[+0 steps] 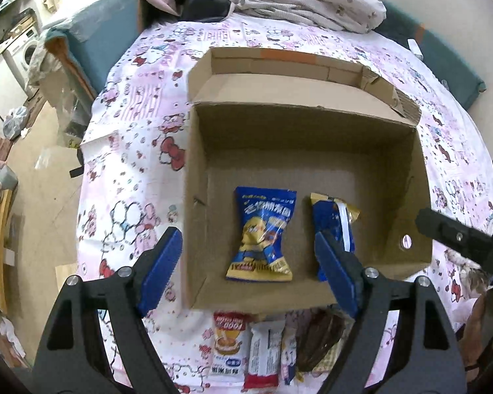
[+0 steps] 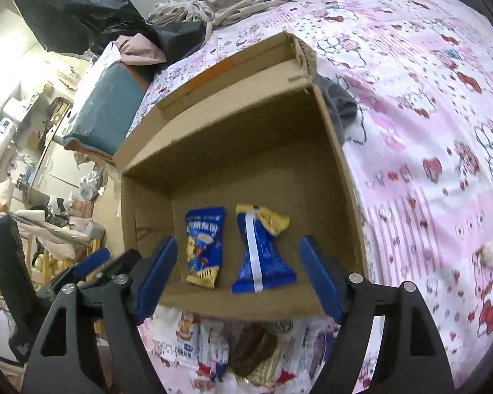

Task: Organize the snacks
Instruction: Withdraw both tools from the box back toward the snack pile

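Blue-padded fingers (image 1: 162, 262) of the left gripper (image 1: 248, 267) stand spread and empty above a cardboard box (image 1: 420, 177) on a bed with a pink cartoon-print sheet (image 1: 131, 151); nothing lies between the pads. The right gripper (image 2: 238, 277) is likewise released, its fingers (image 2: 318, 275) apart and holding nothing.

Below them, on the box floor, lie two blue snack packets side by side and just apart: one face up with a yellow cartoon figure (image 1: 263, 234), the other turned seam side up with a white strip (image 2: 261, 252). Both sit near the box's front wall, clear of the pads.

In front of the box, on the sheet, a row of unpacked snacks (image 1: 263, 344) waits, among them a cup-print sachet, a white-and-red bar and a dark brown packet.

The placing step looks complete for this pair. The next move would call for drawing both grippers back over the front wall and down to the waiting row, each closing on one packet.
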